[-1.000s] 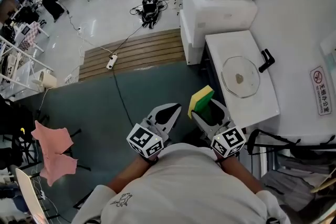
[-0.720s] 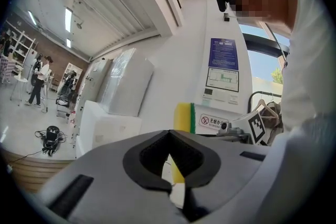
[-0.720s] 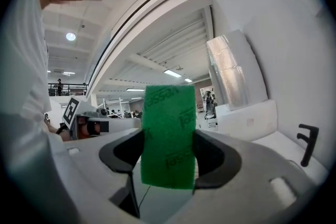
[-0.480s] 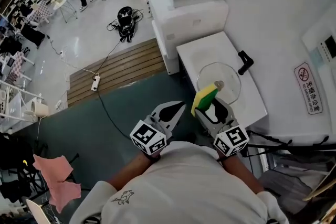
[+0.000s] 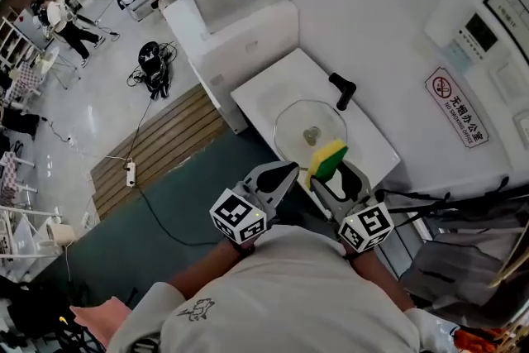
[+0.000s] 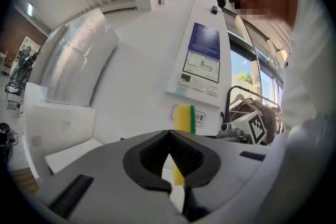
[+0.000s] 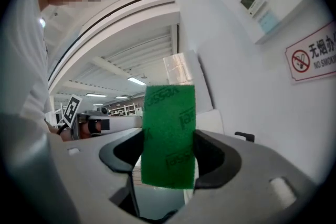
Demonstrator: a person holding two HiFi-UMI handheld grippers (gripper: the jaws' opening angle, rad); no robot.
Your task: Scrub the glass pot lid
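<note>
The glass pot lid point(image 5: 307, 121) lies flat on the white surface point(image 5: 263, 97) against the wall, its small knob point(image 5: 312, 134) up in the middle; being clear glass on white, its rim is hard to trace, and in the head view its near edge is covered by the sponge point(image 5: 327, 159). The right hand-held gripper point(image 5: 337, 174) has its jaws clamped on that sponge, which stands on end between them with the green scouring face toward the gripper's own camera and the yellow foam on the other side; the print on the green face is too broken up to read. Whether the sponge touches the lid or hangs just above its near edge cannot be told. The left hand-held gripper point(image 5: 285, 174) sits just beside the right one, jaws pressed together with nothing between them; the yellow strip seen past its closed tips in the left gripper view is the sponge in the other gripper. In both gripper views the grey jaw bodies fill the lower frame and the lid cannot be made out. A black handle-like piece point(image 5: 342, 89) rests on the surface near the lid's far edge, what it belongs to unclear. The person's arms are mostly hidden behind the marker cubes and a light shirt point(image 5: 281, 293)
</note>
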